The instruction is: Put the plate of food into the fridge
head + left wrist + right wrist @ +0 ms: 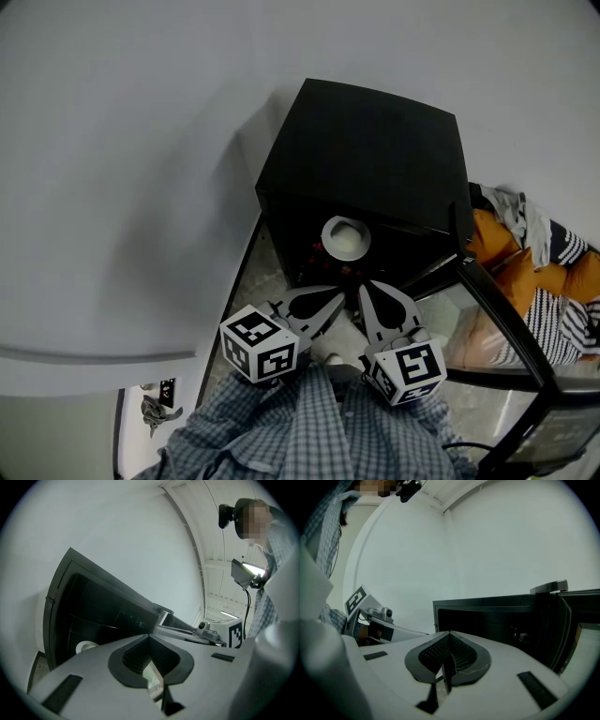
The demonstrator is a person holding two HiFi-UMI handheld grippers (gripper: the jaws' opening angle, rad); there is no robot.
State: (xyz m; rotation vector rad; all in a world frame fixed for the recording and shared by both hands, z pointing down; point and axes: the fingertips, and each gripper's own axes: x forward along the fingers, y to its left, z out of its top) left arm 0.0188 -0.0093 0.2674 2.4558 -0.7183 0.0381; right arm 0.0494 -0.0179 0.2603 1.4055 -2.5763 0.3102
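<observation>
A white plate of food [345, 237] sits inside the black fridge [366, 159], just behind its open front. It also shows as a pale disc [86, 646] low in the fridge [103, 616] in the left gripper view. My left gripper [339, 293] and right gripper [367, 287] hover side by side in front of the opening, tips pointing at the plate but apart from it. Both are shut with nothing between their jaws, as the left gripper [149, 637] and right gripper [450, 633] show close up. The right gripper view shows the fridge [497, 620] interior as dark.
The fridge's glass door [506, 328] stands swung open to the right, its edge [576, 630] close to my right gripper. Orange and striped cloth items [530, 267] lie behind the door. A white wall runs along the left. The person's checked shirt [309, 422] fills the bottom.
</observation>
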